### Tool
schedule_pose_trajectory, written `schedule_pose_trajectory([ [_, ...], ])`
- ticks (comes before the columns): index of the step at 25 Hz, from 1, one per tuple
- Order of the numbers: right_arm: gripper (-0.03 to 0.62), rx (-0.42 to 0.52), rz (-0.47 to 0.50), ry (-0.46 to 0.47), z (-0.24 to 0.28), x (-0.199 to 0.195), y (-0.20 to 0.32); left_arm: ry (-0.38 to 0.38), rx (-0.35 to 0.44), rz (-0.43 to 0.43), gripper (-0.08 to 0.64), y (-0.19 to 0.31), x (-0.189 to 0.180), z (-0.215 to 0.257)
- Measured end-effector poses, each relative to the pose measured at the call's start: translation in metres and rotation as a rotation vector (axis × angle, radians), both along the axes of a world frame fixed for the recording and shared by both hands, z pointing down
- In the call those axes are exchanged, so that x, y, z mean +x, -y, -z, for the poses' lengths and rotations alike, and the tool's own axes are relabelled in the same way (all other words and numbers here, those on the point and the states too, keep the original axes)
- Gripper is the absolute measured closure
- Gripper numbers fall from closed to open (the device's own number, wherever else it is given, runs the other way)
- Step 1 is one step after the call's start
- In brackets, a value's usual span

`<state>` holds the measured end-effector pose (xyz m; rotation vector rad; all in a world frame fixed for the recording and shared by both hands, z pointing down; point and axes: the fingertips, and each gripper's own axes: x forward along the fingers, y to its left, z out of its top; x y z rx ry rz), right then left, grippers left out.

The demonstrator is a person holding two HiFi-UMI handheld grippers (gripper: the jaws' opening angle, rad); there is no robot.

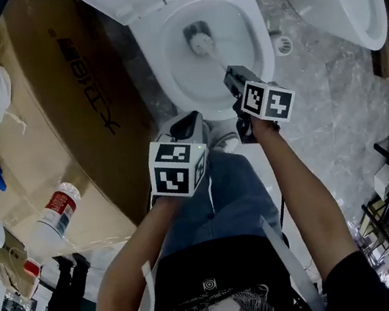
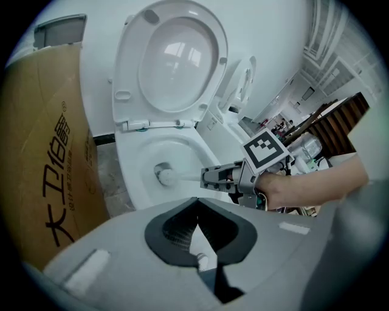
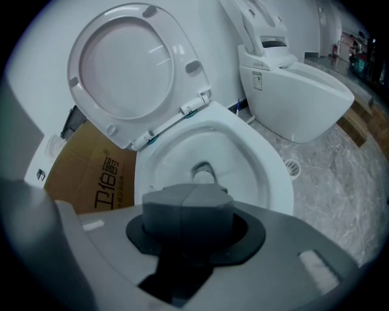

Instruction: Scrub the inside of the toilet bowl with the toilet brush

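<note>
I am scrubbing. My right gripper [image 1: 230, 78] is clamping the brush [image 1: 198, 38] by its handle, jaws closed on it. The head is sitting low in the bowl [image 1: 234, 21], right at the drain. My left gripper [image 1: 187, 124] is hanging near the bowl's front edge, jaws together on nothing. Next, I judge, I am needing to sweep the head up and around the bowl's walls and under the rim, pressing lightly so the handle is not slipping in the jaws.
</note>
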<state>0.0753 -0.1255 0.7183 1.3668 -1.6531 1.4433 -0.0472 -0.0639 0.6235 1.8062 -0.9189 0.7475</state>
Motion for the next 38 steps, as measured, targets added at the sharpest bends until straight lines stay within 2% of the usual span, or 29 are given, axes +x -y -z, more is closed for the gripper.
schedule_pose_trajectory([
  [10,0.443,-0.029,0.053,-0.005,0.033,0.016,-0.049,0.0,0.034,0.027,0.561,0.004,0.01,0.025],
  [16,0.443,-0.041,0.093,-0.005,0.073,0.022,-0.078,0.01,0.065,0.046,0.561,0.007,0.015,0.055],
  [22,0.443,0.037,0.084,0.013,0.126,0.034,-0.085,0.003,0.143,-0.02,0.561,0.01,0.037,0.093],
  [26,0.443,0.122,0.09,0.059,0.168,0.032,-0.091,-0.001,0.176,-0.038,0.562,0.001,0.048,0.12],
  [31,0.443,0.223,0.03,0.095,0.218,0.039,-0.094,-0.011,0.236,-0.038,0.563,-0.007,0.063,0.153],
  [38,0.443,0.375,0.044,0.147,0.274,0.036,-0.085,0.018,0.42,-0.042,0.563,0.0,0.076,0.205],
])
